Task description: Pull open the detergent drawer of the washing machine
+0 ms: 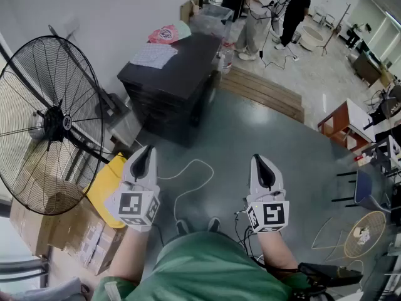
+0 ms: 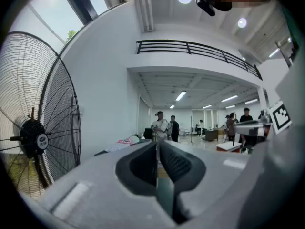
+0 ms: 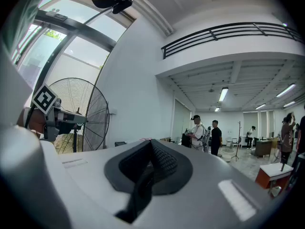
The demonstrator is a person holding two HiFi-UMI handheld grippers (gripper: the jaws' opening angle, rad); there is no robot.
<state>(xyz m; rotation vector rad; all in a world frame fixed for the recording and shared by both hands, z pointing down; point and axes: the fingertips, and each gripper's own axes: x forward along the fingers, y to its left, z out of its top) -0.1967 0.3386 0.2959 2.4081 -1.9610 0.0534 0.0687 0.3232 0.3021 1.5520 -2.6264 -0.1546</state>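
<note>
I take the black cabinet (image 1: 175, 80) as my landmark. It stands on the grey floor (image 1: 282, 149) by the white wall, and two cloths lie on its top: a pink cloth (image 1: 168, 33) at the far end and a white patterned cloth (image 1: 152, 55) nearer to me.

I hold both grippers on the near side of the cabinet, well apart from it, and they touch nothing. The left gripper (image 1: 144, 158) is roughly in line with the cabinet's near corner. In its own view its jaws are pressed together with only a thin slit between the dark pads, and nothing is between them (image 2: 157, 161). The right gripper (image 1: 262, 168) is further to the right of the cabinet. Its jaws are also pressed together and pinch nothing (image 3: 150, 163).

A big black fan (image 1: 53, 124) stands just left of the cabinet, close to the wall. A thin white cable (image 1: 188, 180) lies on the floor between the cabinet and the grippers. Some wooden boards (image 1: 263, 93) lie on the floor at the right side of the cabinet. Beyond the cabinet, much further away, a few people (image 1: 263, 11) are standing.

I cannot find the washing machine or its detergent drawer in any of the three views, so I cannot say where it is from the cabinet.
</note>
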